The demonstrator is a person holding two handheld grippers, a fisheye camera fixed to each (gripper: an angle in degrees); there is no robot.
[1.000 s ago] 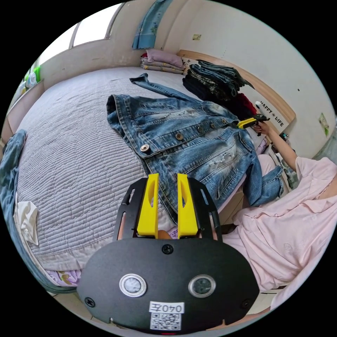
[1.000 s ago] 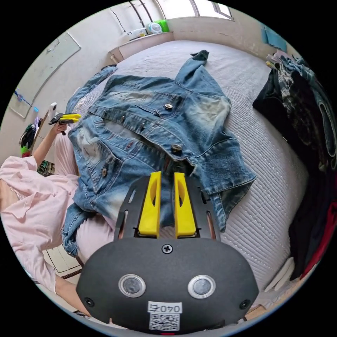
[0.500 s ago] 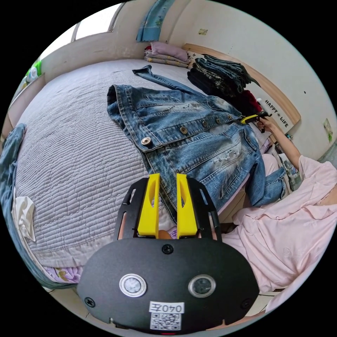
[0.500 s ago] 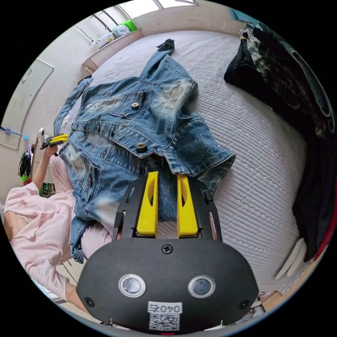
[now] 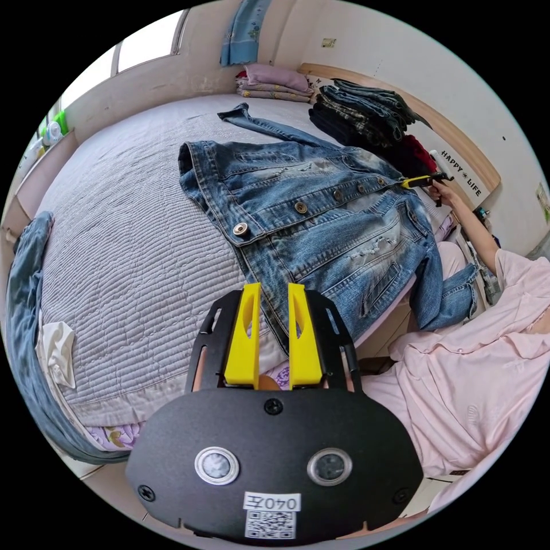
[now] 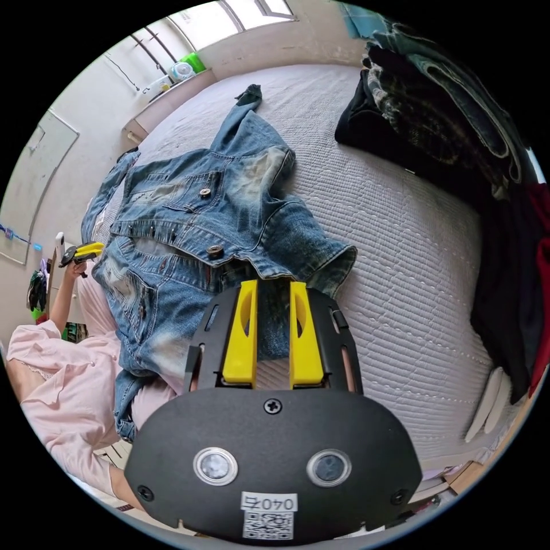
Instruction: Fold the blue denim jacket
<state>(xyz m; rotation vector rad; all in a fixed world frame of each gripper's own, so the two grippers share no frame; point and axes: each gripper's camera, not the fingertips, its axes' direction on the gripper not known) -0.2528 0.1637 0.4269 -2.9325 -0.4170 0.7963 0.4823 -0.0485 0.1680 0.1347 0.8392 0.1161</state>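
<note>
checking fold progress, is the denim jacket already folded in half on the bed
No, the denim jacket lies spread open and front up on the bed, one sleeve stretched out toward the far side.

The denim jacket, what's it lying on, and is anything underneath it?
The denim jacket lies spread, front up, on a grey quilted bedspread; one sleeve hangs off the bed's edge. Whatever lies beneath the denim is covered.
</note>
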